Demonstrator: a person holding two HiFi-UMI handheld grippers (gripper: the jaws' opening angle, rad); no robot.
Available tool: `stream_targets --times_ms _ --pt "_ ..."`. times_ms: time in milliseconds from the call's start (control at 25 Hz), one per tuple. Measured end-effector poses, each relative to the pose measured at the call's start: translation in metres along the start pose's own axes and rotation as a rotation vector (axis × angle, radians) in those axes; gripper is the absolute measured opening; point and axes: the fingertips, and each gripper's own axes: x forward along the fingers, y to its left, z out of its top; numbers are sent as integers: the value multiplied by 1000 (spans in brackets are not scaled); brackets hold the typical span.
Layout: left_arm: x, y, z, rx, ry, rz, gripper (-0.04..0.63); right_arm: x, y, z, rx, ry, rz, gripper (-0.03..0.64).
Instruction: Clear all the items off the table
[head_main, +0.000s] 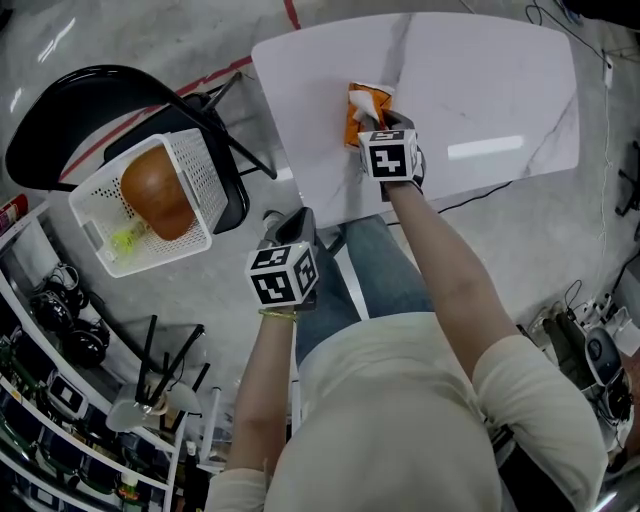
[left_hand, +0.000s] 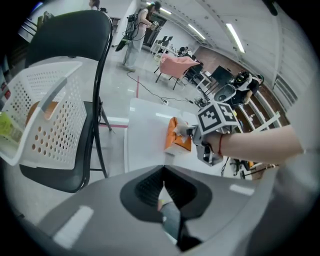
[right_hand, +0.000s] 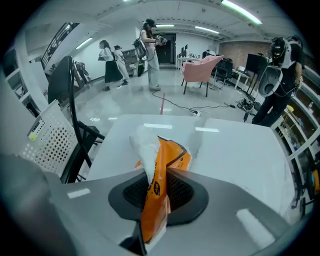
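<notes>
My right gripper (right_hand: 152, 210) pinches the crinkly orange snack packet (right_hand: 167, 162) at the white marbled table's (head_main: 480, 90) near edge. The left gripper (left_hand: 165, 200) hangs off the table, its jaws together and empty. I'd lift straight up, gripping firmly.

No words or numbers could be read anywhere. The orange snack bag (right_hand: 162, 160) carried a small dark logo on its creased side, too blurred to make out in the right gripper view. The right marker cube (head_main: 388, 155) on the right gripper (right_hand: 152, 200) and the left marker cube (head_main: 283, 275) on the left gripper (left_hand: 164, 200) bore only black-and-white square patterns, without letters or digits.
</notes>
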Motion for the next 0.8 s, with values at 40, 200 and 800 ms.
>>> stream_targets --times_ms 40,200,800 --pt "-3 0 1 1 -5 1 9 -3 1 0 -1 -1 0 58" --pt "-13 1 1 -1 -23 7 9 -15 4 -1 4 -7 0 58" --pt "-70 1 -1 -25 -113 38 9 -81 33 7 -59 -63 3 57"
